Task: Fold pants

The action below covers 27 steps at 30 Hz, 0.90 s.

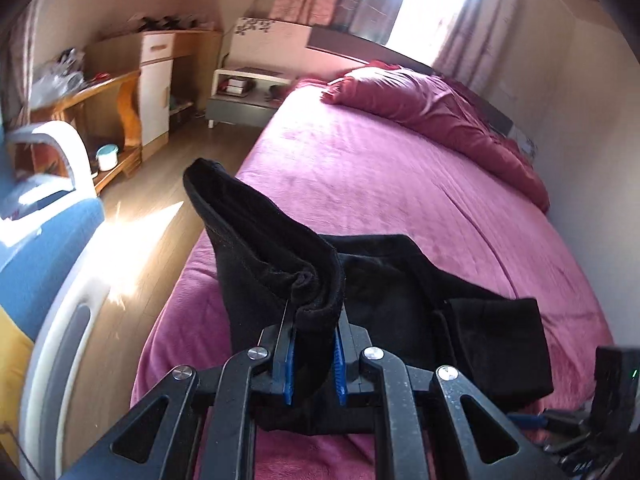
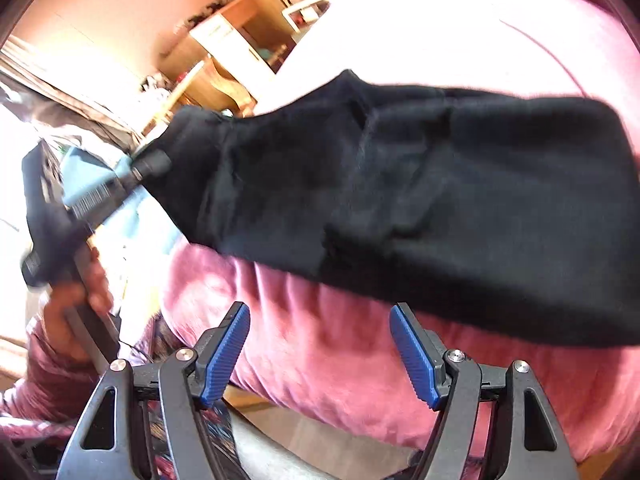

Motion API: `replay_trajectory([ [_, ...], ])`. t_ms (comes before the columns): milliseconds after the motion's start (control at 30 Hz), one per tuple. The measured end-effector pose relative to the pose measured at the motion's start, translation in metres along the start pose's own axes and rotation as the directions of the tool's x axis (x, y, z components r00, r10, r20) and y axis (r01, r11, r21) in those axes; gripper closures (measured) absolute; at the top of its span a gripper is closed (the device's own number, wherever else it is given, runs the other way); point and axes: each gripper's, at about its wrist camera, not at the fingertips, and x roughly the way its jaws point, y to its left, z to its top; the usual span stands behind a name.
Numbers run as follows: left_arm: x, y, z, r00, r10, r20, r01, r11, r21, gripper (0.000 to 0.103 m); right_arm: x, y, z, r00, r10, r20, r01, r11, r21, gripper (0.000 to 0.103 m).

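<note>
Black pants (image 1: 400,292) lie partly folded on the pink bed (image 1: 360,168) near its front edge. My left gripper (image 1: 314,316) is shut on a bunched end of the pants and holds it lifted above the bed. In the right wrist view the pants (image 2: 420,200) stretch across the bed (image 2: 320,340), and the left gripper (image 2: 148,166) shows at their left end, held by a hand. My right gripper (image 2: 320,336) is open and empty, just in front of the pants' near edge. It also shows at the lower right of the left wrist view (image 1: 560,424).
A red duvet (image 1: 432,108) is bunched at the head of the bed. A nightstand (image 1: 244,96), wooden desk (image 1: 100,112) and white cabinet (image 1: 158,84) stand left of the bed across a wooden floor. A blue-and-white chair (image 1: 48,208) is at near left.
</note>
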Motion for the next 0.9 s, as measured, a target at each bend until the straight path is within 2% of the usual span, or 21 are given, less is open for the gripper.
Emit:
replay_trajectory([
  [200,0.007,-0.035,-0.014,0.999,-0.001,-0.032,0.005,0.991,0.136,0.089,-0.002,0.01,0.032,0.997,0.057,0.049,-0.057,0.998,0.017,0.029],
  [433,0.007,-0.046,-0.024,0.999,-0.002,-0.043,0.01,0.982,0.188,0.089,0.006,0.035,0.088,0.993,0.116,0.028,-0.114,0.992,-0.058,0.029],
  [600,0.01,-0.05,-0.025,0.999,-0.003,-0.048,0.012,0.98,0.199,0.089,0.024,0.064,0.117,0.983,0.18,-0.036,-0.183,0.973,-0.143,0.026],
  [667,0.011,-0.051,-0.026,0.999,-0.004,-0.049,0.014,0.979,0.202,0.089,0.036,0.079,0.127,0.976,0.206,-0.077,-0.216,0.959,-0.181,0.02],
  [900,0.012,-0.052,-0.026,0.999,-0.002,-0.048,0.013,0.976,0.217,0.089,0.076,0.117,0.147,0.972,0.156,-0.178,-0.202,0.937,-0.285,0.017],
])
